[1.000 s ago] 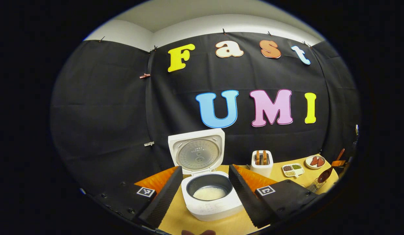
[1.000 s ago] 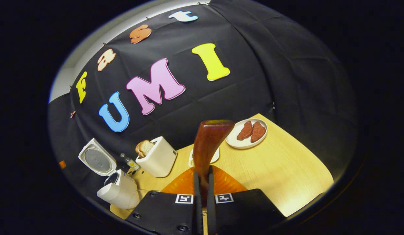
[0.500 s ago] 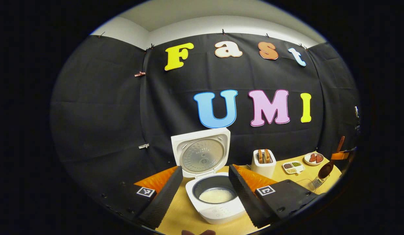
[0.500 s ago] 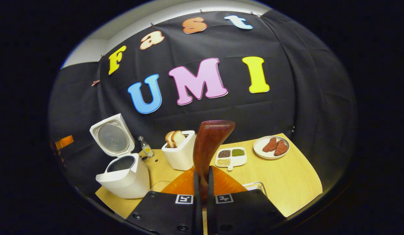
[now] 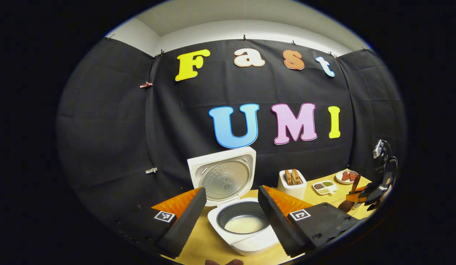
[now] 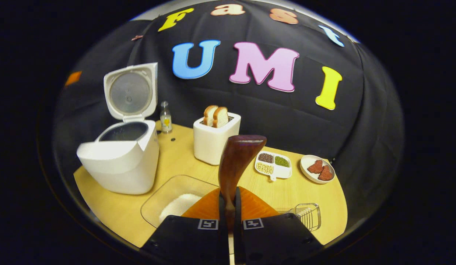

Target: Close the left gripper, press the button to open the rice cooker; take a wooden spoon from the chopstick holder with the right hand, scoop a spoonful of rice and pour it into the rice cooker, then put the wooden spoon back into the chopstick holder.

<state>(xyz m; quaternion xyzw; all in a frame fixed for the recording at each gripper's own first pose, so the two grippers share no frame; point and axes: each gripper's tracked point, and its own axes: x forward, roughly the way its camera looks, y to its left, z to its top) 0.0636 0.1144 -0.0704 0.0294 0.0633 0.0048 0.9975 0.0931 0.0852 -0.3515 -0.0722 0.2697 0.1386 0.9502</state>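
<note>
In the left gripper view the white rice cooker (image 5: 246, 243) stands open on the wooden table, lid (image 5: 222, 176) up and white rice in its pot (image 5: 244, 223). My left gripper (image 5: 232, 190) is open, its fingers framing the cooker from a short way back. My right gripper (image 6: 229, 197) is shut on the handle of the dark wooden spoon (image 6: 237, 162), whose bowl points up and away. Below the spoon's left lies a glass dish of rice (image 6: 176, 202). The wire chopstick holder (image 6: 309, 215) sits at the lower right. At the far right of the left gripper view, the right gripper (image 5: 375, 191) holds the spoon (image 5: 351, 200).
The rice cooker (image 6: 121, 162) stands left in the right gripper view. Behind it is a small bottle (image 6: 165, 117). A white toaster (image 6: 213, 141) with bread, a divided dish of beans (image 6: 273, 165) and a plate of red pieces (image 6: 318, 169) line the table's (image 6: 198, 169) back.
The right gripper has tilted down toward the table with the spoon, bringing the glass dish of rice and the wire holder into sight. The left gripper has drifted slightly and stays open.
</note>
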